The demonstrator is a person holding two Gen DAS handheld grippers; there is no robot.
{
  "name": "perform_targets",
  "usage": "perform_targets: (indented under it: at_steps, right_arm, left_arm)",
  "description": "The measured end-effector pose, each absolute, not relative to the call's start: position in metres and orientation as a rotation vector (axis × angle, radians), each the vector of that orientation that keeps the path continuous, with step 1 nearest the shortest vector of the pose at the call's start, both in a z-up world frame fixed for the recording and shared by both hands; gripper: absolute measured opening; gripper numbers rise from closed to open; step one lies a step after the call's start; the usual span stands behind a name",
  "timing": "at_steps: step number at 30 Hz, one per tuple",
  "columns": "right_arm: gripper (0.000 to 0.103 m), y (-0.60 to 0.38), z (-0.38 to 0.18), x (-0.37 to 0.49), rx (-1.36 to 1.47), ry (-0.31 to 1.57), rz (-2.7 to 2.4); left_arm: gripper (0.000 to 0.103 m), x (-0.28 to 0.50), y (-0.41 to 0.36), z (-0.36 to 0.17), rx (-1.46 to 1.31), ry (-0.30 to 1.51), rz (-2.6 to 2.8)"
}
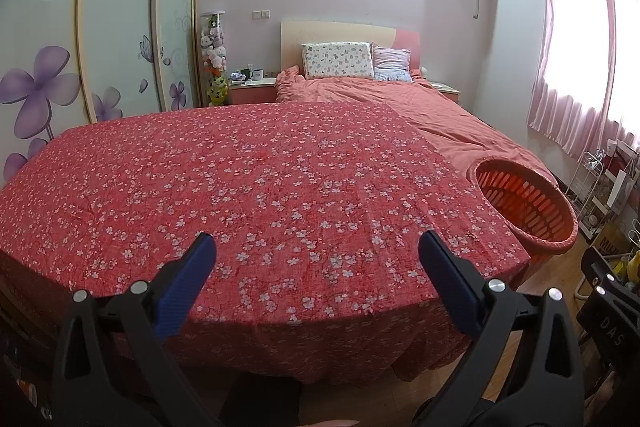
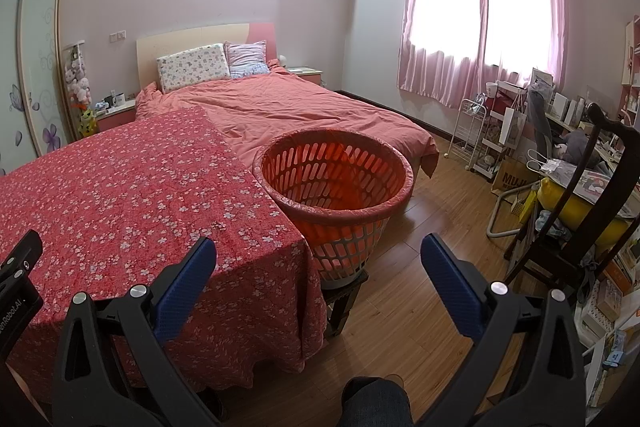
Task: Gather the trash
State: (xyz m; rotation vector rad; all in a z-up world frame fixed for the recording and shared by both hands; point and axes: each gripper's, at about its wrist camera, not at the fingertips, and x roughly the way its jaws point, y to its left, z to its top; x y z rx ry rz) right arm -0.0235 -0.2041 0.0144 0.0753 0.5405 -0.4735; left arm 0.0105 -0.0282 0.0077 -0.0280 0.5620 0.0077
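Left tool (image 1: 316,247): you hold it released, jaws spread wide, above the floral-covered counter (image 1: 240,179); nothing between the pads.
Right tool (image 2: 318,251): likewise released, aimed at the orange basket (image 2: 334,211).
Basket: stands on a small stool just beside the counter's corner; lined with a thin bag; interior appears empty.
Trash: none visible on the counter, bed (image 2: 300,107) or floor.
Handling (judgement): household scraps are probably light and crushable; pinch each mid-body.
Hidden: the counter's near edge and underside, the floor behind the bed; the cluttered shelves at right are hard to read.

Daylight glares through the pink curtains (image 2: 480,7); fisheye edges bend, dark corners
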Motion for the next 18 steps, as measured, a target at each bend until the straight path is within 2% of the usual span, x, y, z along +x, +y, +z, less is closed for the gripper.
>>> perform_targets:
  at_steps: [18]
  right_arm:
    - [0.101, -0.2052, 0.0148, -0.0238, 0.076, 0.541, -0.473]
  left_arm:
    - [0.099, 0.0102, -0.0293, 0.0082, -0.026, 0.563, 0.004]
